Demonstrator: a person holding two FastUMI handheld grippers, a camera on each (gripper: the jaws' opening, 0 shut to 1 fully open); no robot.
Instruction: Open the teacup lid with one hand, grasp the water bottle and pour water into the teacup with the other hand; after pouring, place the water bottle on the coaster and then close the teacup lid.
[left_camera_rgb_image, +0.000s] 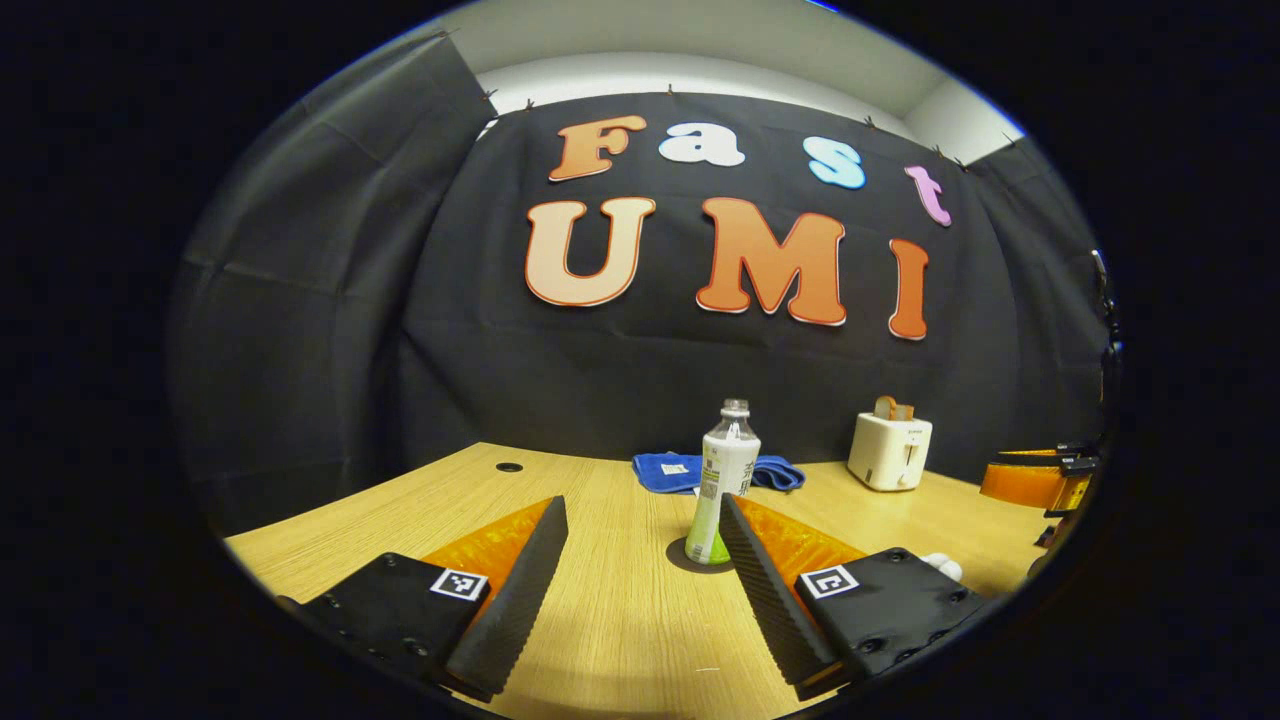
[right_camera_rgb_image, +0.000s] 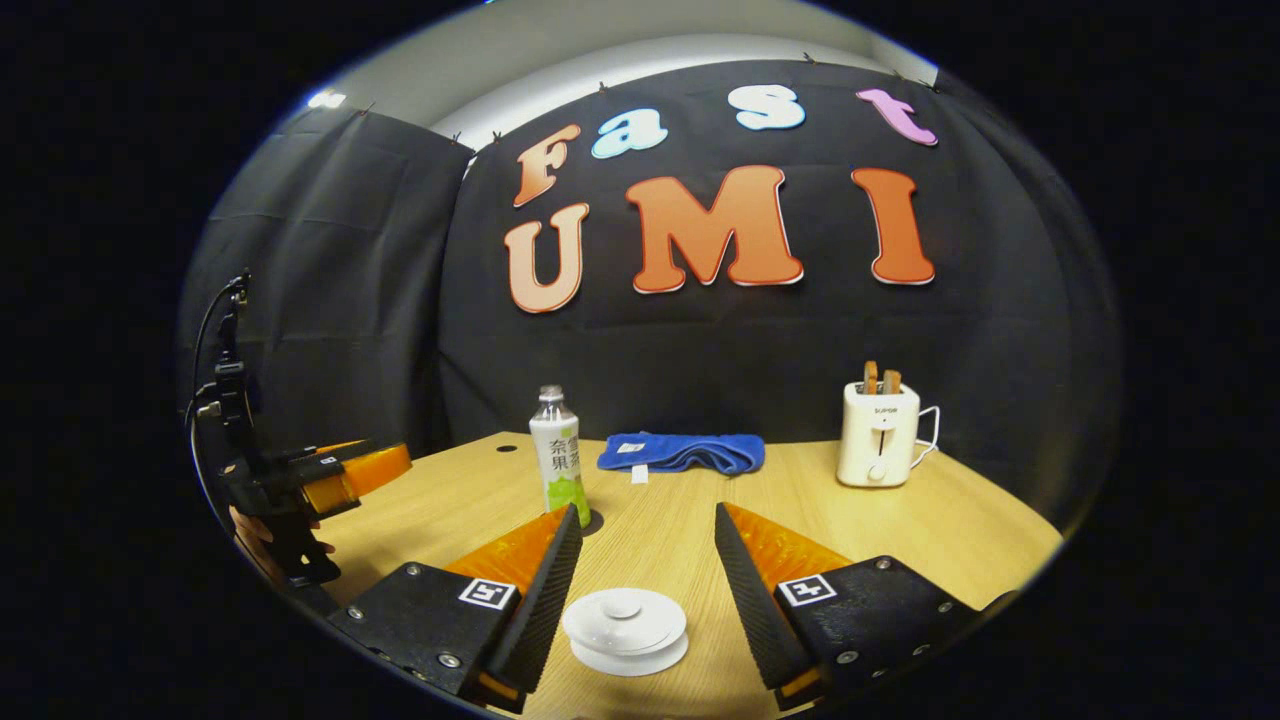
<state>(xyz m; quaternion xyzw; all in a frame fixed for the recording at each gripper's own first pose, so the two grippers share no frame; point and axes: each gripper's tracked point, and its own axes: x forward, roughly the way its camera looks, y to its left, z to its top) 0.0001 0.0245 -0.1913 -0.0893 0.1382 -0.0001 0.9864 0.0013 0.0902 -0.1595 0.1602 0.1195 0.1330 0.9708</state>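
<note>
While I held both of my grippers low over the wooden table (left_camera_rgb_image: 620, 620), each stood with its jaws wide apart and nothing between them. In the left gripper view, my left gripper (left_camera_rgb_image: 640, 545) filled the bottom of the frame, and the water bottle (left_camera_rgb_image: 722, 480) stood upright at centre, just past its tips and close beside the right-hand finger, without the fingers pressing on it. The bottle sat on a dark round coaster (left_camera_rgb_image: 686, 560), its cap off. Behind it lay a blue cloth (left_camera_rgb_image: 680, 470), and a white toaster (left_camera_rgb_image: 890, 450) stood at centre right. At the far right edge of that frame my right gripper (left_camera_rgb_image: 1040, 480) showed partly.

In the right gripper view, my right gripper (right_camera_rgb_image: 645, 530) opened across the bottom of the frame, with the white teacup (right_camera_rgb_image: 628, 625) low at centre between its fingers, lid on, touching neither finger. The bottle (right_camera_rgb_image: 560, 455) stood left of centre, farther back. The cloth (right_camera_rgb_image: 682, 452) lay at mid-frame, the toaster (right_camera_rgb_image: 880, 435) to the right. My left gripper (right_camera_rgb_image: 340, 470) appeared at the left edge.
</note>
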